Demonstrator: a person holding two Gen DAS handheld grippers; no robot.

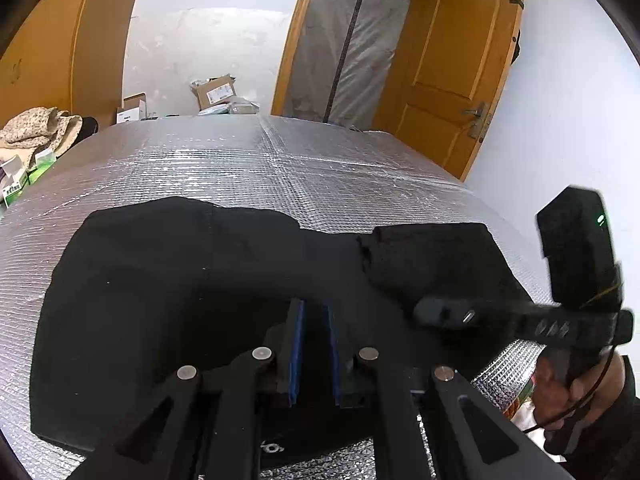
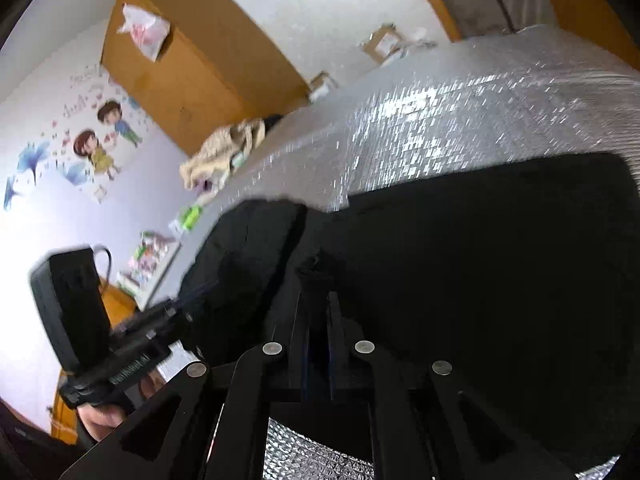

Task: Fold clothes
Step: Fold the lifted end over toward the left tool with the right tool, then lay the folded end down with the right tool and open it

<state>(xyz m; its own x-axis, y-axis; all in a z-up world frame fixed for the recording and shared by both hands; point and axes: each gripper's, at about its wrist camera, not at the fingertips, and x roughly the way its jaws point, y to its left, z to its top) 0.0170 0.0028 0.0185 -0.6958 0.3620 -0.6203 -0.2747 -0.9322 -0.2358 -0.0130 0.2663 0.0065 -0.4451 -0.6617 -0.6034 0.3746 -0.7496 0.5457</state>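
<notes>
A black garment [image 1: 160, 288] lies spread on the silver quilted table cover [image 1: 280, 160]. My left gripper [image 1: 314, 308] is low over the garment's near middle, its blue-padded jaws a narrow gap apart with nothing between them. My right gripper [image 1: 432, 312] comes in from the right and is shut on a fold of the black garment, lifting a flap [image 1: 432, 248]. In the right wrist view the right gripper [image 2: 318, 276] pinches a bunch of the black garment [image 2: 480, 280]. The left gripper [image 2: 188, 308] shows at the left edge of the cloth.
A beige cloth pile [image 1: 36, 128] and small green-white boxes [image 1: 16, 184] sit at the table's left edge. Cardboard boxes [image 1: 216, 92] stand beyond the far edge. An orange door [image 1: 452, 68] is at the right, a wooden wardrobe [image 2: 192, 64] at the left.
</notes>
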